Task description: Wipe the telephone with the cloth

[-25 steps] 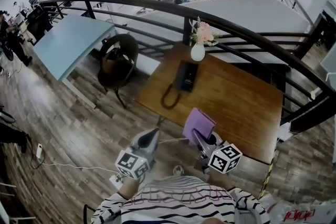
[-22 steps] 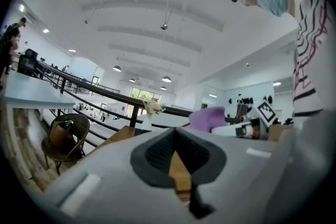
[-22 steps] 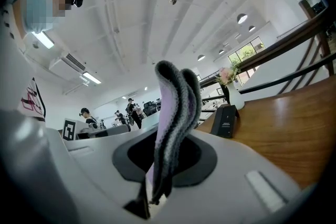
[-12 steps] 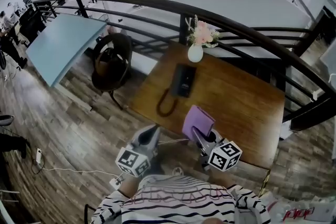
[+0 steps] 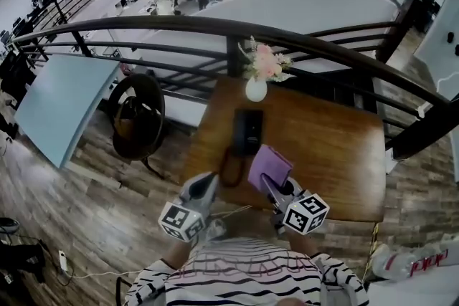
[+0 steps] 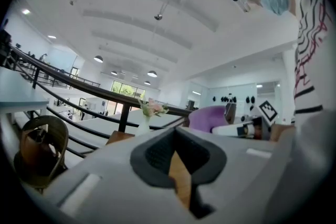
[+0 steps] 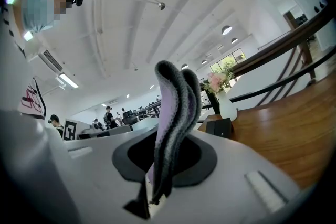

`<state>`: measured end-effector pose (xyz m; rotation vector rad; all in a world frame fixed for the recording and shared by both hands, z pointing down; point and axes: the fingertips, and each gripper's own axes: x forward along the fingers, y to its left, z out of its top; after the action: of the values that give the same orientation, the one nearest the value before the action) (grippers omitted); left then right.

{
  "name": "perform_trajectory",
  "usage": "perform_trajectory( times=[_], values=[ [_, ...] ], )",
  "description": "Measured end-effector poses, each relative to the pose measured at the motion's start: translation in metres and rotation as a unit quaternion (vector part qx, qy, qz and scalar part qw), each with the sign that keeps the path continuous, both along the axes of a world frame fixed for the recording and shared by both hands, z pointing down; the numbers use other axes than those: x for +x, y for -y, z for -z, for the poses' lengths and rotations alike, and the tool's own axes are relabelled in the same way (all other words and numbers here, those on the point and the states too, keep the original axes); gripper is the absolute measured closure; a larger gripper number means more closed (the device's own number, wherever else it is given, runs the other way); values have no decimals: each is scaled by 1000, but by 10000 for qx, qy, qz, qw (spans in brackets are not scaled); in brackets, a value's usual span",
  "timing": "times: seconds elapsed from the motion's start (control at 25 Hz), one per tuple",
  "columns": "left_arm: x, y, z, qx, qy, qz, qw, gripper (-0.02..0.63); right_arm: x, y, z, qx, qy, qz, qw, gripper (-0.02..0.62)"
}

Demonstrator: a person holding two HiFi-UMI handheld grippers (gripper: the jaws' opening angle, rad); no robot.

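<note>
Head view: our right claw (image 5: 270, 184) pinches the purple cloth (image 5: 270, 164) over the near edge of the table (image 5: 337, 147).
The phone (image 5: 247, 130) lies flat on the table, ahead of the right claw and a little to its left, just past the cloth. A white vase (image 5: 255, 89) with pink flowers stands on the table beyond the phone. In the right gripper view we see the claw's two sides squeeze the folded cloth, which sticks up from between them. Our left claw (image 5: 208, 183) is near the right claw, on its left. Its two sides are pressed together at the tips, and nothing is between them.
</note>
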<state>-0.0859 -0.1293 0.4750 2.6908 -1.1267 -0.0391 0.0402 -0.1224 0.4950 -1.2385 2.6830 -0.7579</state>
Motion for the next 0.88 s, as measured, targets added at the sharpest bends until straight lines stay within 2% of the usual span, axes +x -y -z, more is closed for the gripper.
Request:
perform_trajectory(
  times=[0.36, 0.56, 0.88],
  values=[
    [-45, 50, 0, -6, -5, -566, 9984, 604, -47, 37, 0, -11, 10, -582, 9983, 546],
    [-58, 70, -4, -79, -108, -608, 9981, 604, -55, 56, -5, -87, -61, -700, 9975, 546],
    [-47, 96, -11, -192, -110, -491, 9986, 604, -44, 99, -22, -252, -157, -539, 9981, 546]
  ],
)
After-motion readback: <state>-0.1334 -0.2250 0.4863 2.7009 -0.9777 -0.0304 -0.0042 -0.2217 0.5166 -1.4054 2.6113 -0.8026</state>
